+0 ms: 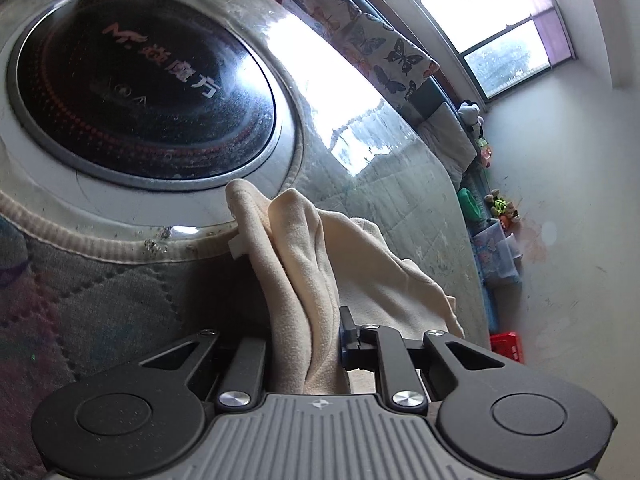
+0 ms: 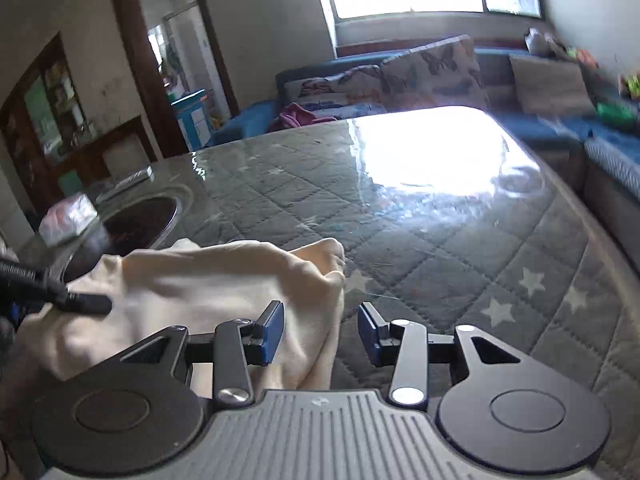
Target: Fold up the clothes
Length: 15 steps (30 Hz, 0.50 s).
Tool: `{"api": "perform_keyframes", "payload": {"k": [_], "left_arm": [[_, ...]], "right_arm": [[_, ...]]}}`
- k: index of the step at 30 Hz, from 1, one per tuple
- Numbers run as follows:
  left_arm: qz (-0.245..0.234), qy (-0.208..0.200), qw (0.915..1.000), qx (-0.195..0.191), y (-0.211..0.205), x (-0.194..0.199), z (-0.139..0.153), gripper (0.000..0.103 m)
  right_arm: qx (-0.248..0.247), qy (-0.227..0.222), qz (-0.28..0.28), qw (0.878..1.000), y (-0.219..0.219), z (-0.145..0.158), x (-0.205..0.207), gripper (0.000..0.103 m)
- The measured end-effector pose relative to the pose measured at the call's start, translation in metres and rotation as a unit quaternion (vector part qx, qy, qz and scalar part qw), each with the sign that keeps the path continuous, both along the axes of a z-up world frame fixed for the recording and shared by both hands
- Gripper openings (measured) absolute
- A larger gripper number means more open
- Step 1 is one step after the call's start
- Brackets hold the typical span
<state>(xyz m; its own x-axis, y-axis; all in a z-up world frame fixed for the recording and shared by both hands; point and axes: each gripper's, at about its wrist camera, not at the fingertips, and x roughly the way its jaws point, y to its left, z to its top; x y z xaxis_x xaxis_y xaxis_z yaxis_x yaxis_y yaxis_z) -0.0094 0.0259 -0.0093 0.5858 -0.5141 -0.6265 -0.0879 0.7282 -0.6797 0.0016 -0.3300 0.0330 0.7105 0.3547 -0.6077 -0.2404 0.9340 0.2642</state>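
The cloth (image 2: 208,280) is bunched, unfolded, pinched in the left gripper (image 1: 308,344); the right gripper (image 2: 320,336) gapes, so folding seems barely begun.

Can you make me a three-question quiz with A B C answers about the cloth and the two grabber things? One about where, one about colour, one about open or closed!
1. Where is the round black glass cooktop set?
A. Into the grey quilted, glass-covered table
B. On the blue sofa
C. On the windowsill

2. What colour is the soft fleecy cloth?
A. Bright red
B. Cream
C. Dark green

3. How does the right gripper stand?
A. Shut tight on the cloth
B. Open, with the cloth's edge lying between its blue pads
C. Out of sight

Answers:
1. A: the left wrist view shows the cooktop's metal ring sunk into the table top.
2. B: the cloth looks pale cream in both views.
3. B: a clear gap shows between the pads, while the left gripper pinches the cloth.
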Motion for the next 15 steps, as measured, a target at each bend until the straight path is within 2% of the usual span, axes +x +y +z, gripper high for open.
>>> {"api": "perform_keyframes", "payload": {"k": [4, 6, 8, 12, 15], "left_arm": [[-0.014, -0.013, 0.9993, 0.032, -0.009, -0.001, 0.005, 0.017], [-0.021, -0.019, 0.9984, 0.048, -0.013, -0.002, 0.007, 0.017], [-0.024, -0.024, 0.997, 0.069, -0.018, -0.003, 0.011, 0.017], [-0.035, -0.039, 0.9929, 0.106, -0.03, -0.003, 0.024, 0.016], [-0.055, -0.061, 0.99, 0.114, -0.045, 0.001, 0.039, 0.016]], "right_arm": [[0.033, 0.014, 0.002, 0.999, -0.008, -0.008, 0.013, 0.037], [0.044, 0.019, 0.007, 0.999, -0.009, -0.009, 0.016, 0.015], [0.051, 0.02, 0.012, 0.998, -0.006, -0.005, 0.01, 0.012], [0.053, -0.011, 0.004, 0.999, -0.012, 0.007, -0.003, 0.008], [0.05, -0.031, -0.009, 0.998, -0.022, 0.019, -0.008, 0.008]]}}
